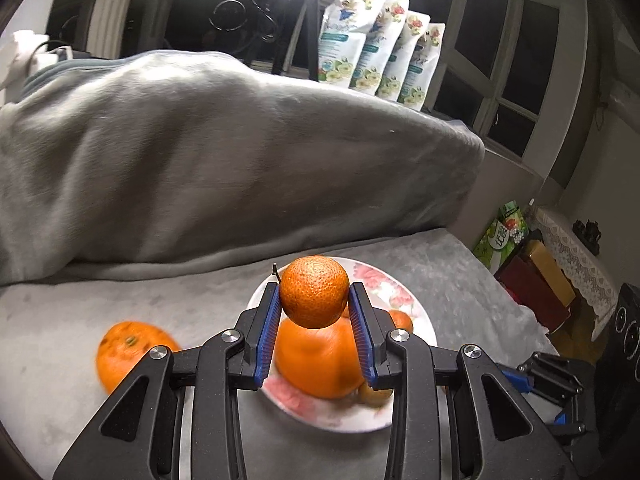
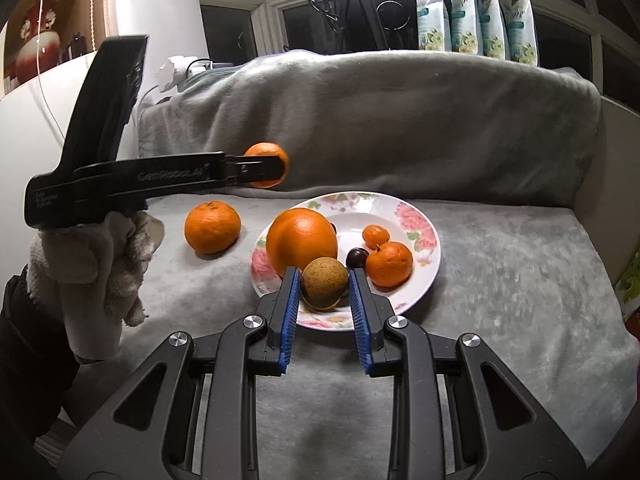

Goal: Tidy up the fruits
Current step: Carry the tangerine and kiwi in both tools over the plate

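Note:
My left gripper [image 1: 314, 304] is shut on a tangerine [image 1: 314, 291] and holds it in the air above the floral plate [image 1: 416, 312]; it also shows in the right wrist view [image 2: 276, 166] with the tangerine [image 2: 267, 151]. My right gripper [image 2: 325, 280] is shut on a brown round fruit [image 2: 324, 283] at the near rim of the plate [image 2: 428, 256]. On the plate lie a big orange [image 2: 301, 236], a tangerine [image 2: 389, 264], a small tangerine [image 2: 376, 236] and a dark plum [image 2: 357, 257]. Another orange [image 2: 212, 227] lies on the grey cover left of the plate.
A grey blanket-covered backrest [image 2: 380, 120] rises behind the plate. Several pouches [image 2: 476, 12] and a tripod [image 2: 356, 4] stand on the windowsill. Boxes [image 1: 536, 276] and a speaker [image 1: 624, 332] sit off the right edge. A gloved hand [image 2: 92, 268] holds the left gripper.

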A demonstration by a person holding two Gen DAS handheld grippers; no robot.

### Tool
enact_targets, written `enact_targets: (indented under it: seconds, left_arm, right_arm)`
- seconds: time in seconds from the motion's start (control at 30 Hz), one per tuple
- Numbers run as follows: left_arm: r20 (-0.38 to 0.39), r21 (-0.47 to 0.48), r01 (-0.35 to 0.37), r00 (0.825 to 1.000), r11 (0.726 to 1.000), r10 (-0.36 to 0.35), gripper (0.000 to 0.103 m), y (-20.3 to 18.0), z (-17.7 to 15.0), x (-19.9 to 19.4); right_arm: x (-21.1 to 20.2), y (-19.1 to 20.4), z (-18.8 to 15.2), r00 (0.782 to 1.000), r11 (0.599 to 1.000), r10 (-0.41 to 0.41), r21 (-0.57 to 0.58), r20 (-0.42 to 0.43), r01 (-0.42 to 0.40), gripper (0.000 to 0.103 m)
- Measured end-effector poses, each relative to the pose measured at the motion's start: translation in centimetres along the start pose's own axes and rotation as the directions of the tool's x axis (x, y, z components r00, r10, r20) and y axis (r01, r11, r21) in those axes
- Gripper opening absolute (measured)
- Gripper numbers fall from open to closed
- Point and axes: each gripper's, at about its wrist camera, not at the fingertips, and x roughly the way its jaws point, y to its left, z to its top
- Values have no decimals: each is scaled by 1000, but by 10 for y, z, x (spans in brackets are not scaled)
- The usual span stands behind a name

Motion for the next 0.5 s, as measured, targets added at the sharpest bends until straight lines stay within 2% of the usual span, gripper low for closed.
enact_targets:
  seconds: [0.5]
  left_arm:
    - [-40,29,18,999,999,-17,33,-16,7,28]
  right_arm:
    - [17,-12,-2,999,1000,15,28,-29,-14,26]
